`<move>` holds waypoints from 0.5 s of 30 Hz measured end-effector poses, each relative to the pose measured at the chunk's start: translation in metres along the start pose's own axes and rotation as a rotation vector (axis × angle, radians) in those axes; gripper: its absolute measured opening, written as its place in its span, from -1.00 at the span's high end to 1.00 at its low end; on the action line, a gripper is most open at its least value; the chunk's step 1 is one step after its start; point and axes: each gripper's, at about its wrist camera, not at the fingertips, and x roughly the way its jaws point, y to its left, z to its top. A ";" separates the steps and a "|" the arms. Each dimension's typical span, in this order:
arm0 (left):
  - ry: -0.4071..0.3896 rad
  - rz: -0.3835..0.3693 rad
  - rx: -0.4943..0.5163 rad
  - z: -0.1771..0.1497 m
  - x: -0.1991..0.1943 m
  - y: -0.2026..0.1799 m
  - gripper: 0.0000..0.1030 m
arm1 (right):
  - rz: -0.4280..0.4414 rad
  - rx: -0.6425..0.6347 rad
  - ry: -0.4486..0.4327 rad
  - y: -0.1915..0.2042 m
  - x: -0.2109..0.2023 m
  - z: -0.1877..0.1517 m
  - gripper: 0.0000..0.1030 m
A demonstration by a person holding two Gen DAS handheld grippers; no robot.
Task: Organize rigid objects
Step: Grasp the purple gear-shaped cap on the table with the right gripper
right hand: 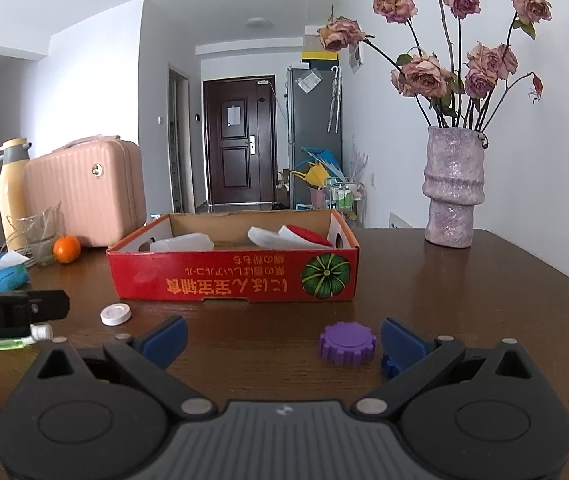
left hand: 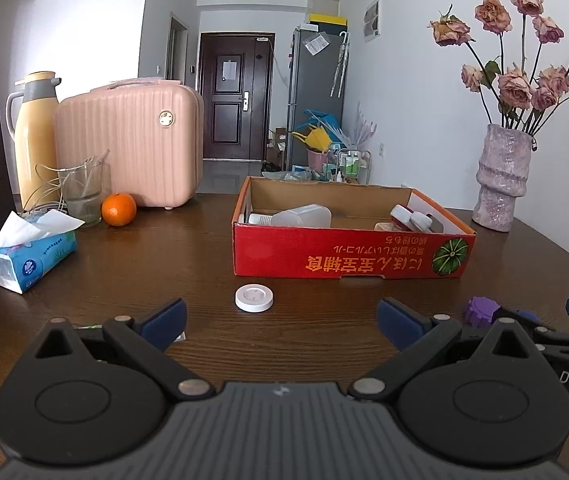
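Nearest the right wrist lens, the right gripper (right hand: 282, 340) stands wide and empty, low over the worktop (right hand: 464, 300). Purple ridged cap (right hand: 347, 343) lies flat at lower centre-right of that frame, just beside the right-hand finger, not yet between the pads. It looks stiff, light plastic; the ridged rim should resist slipping, so a hold across its edge appears soundest. Left gripper (left hand: 282, 320) is likewise wide and empty; white round cap (left hand: 253, 298) lies flat ahead of it at frame centre, smooth-rimmed and probably slicker. Red cardboard box (left hand: 348, 254) sits beyond both caps, mid-frame, already holding a clear bottle and other white and red items. Green liquid bottle (right hand: 4, 342) lies at the left edge. Vase (right hand: 452, 188) stands upper right, well apart.
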 end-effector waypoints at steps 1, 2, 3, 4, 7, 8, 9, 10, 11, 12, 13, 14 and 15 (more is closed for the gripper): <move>0.000 -0.002 -0.002 0.000 0.000 0.001 -1.00 | -0.001 -0.001 -0.001 0.000 0.000 0.000 -1.00; 0.001 -0.003 -0.004 0.000 0.000 0.001 -1.00 | -0.002 -0.003 -0.001 0.001 0.000 0.000 -1.00; 0.002 -0.003 -0.005 0.000 0.000 0.001 -1.00 | -0.004 -0.005 -0.001 0.001 0.000 0.000 -1.00; 0.004 -0.003 -0.007 0.000 0.001 0.002 -1.00 | -0.003 -0.005 0.001 0.000 0.000 0.000 -1.00; 0.008 -0.004 -0.012 0.001 0.001 0.002 -1.00 | 0.003 -0.004 0.003 -0.003 0.000 0.001 -0.99; 0.009 -0.004 -0.015 0.001 0.002 0.003 -1.00 | -0.001 -0.009 0.004 -0.004 0.001 0.002 -0.99; 0.011 -0.004 -0.017 0.001 0.002 0.003 -1.00 | -0.007 -0.018 0.007 -0.006 0.002 0.002 -0.97; 0.012 -0.004 -0.019 0.001 0.002 0.004 -1.00 | -0.015 -0.030 0.010 -0.007 0.004 0.002 -0.97; 0.013 -0.002 -0.021 0.001 0.002 0.005 -1.00 | -0.022 -0.045 0.012 -0.009 0.006 0.002 -0.97; 0.014 -0.001 -0.023 0.001 0.003 0.005 -1.00 | -0.025 -0.057 0.019 -0.012 0.010 0.002 -0.97; 0.015 0.000 -0.025 0.001 0.003 0.005 -1.00 | -0.028 -0.065 0.033 -0.015 0.014 0.002 -0.95; 0.016 0.001 -0.025 0.001 0.004 0.005 -1.00 | -0.032 -0.067 0.049 -0.019 0.019 0.003 -0.93; 0.017 0.004 -0.026 0.001 0.004 0.005 -1.00 | -0.030 -0.068 0.067 -0.023 0.026 0.003 -0.85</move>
